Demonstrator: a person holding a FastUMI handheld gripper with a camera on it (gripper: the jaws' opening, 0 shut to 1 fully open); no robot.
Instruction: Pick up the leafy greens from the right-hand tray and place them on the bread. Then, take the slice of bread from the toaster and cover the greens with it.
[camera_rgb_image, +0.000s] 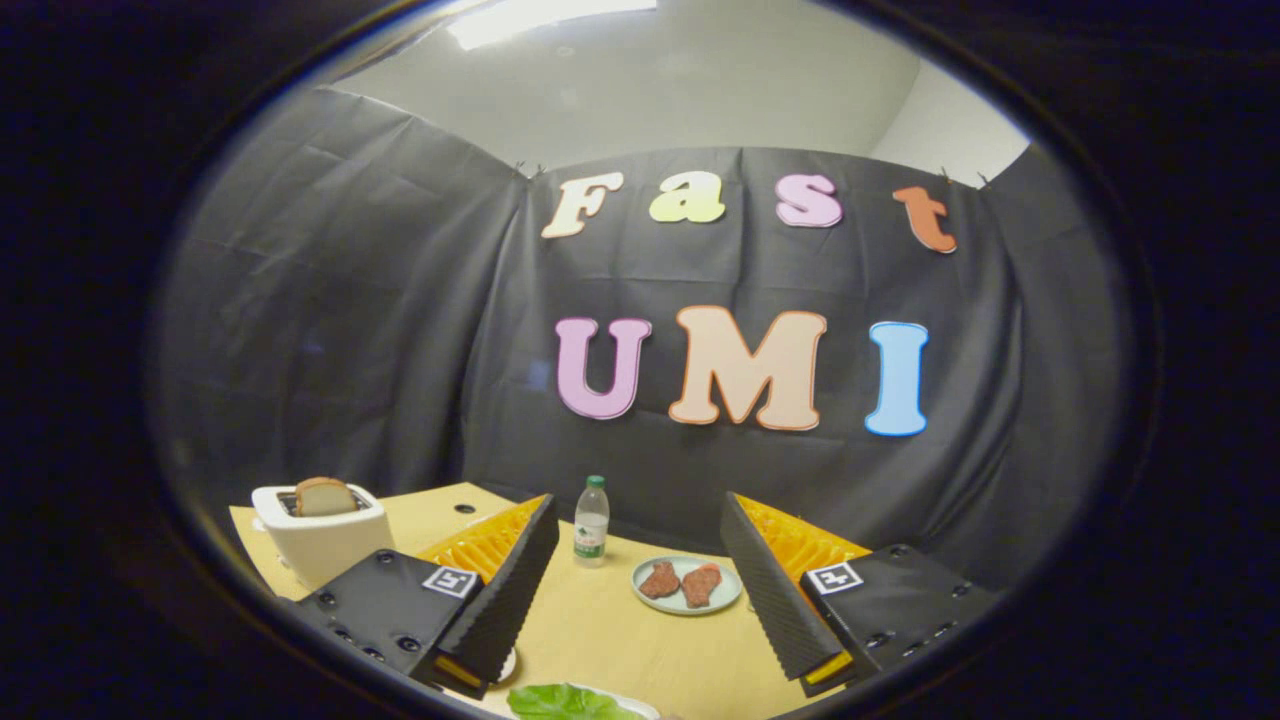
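Observation:
My gripper (640, 590) is open, raised above the wooden table (620, 640), with nothing between its fingers. A green leaf (560, 703) lies on a white plate (645, 710) just below and between the fingers, mostly cut off. A white toaster (325, 540) stands beyond the left finger, with a slice of bread (323, 496) sticking up from its slot.
A small plastic water bottle (591, 522) stands upright at the back of the table between the fingers. To its right, a pale plate (687, 585) holds two brown meat pieces (680, 582). The booth's black cloth wall closes off the back.

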